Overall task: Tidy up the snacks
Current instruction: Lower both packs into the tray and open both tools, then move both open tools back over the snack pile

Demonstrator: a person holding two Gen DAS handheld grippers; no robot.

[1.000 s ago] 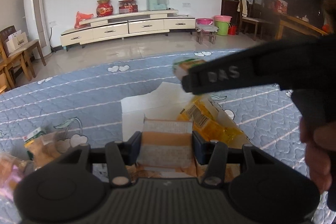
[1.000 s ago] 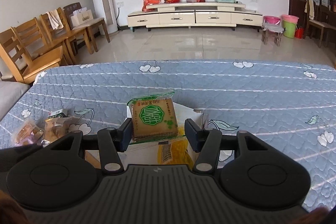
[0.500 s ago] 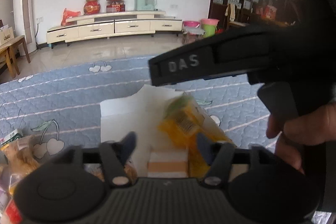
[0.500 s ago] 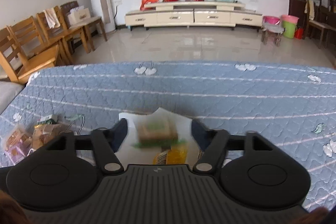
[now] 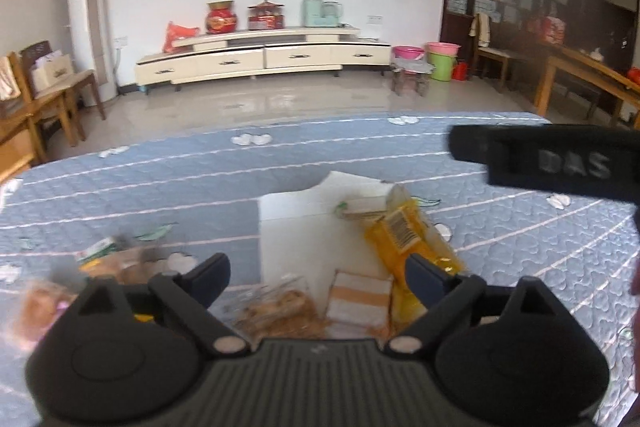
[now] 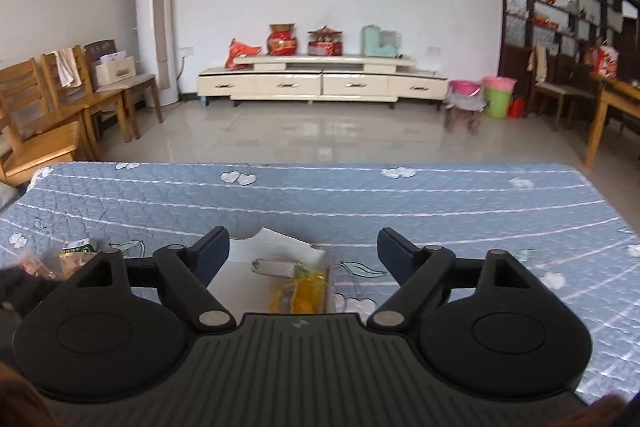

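Left gripper [image 5: 316,269] and right gripper [image 6: 304,249] both spread, holding nothing. Snack packets [image 5: 404,239] lie in white box [image 5: 292,203] on blue quilted cover [image 6: 360,199]; cream cabinet [image 6: 320,83] beyond tiled floor.

You have one white box [image 5: 298,227] on the bed [image 5: 160,187]. Inside it you have four snacks: one yellow packet [image 5: 408,239], one orange-striped wafer pack [image 5: 358,301], one clear bag of brown pieces [image 5: 280,311], and one green-edged packet [image 5: 362,209] at the far end. To its left, you have a blurred cluster of loose snacks [image 5: 116,259]; their number cannot be told. Two grippers are in view.
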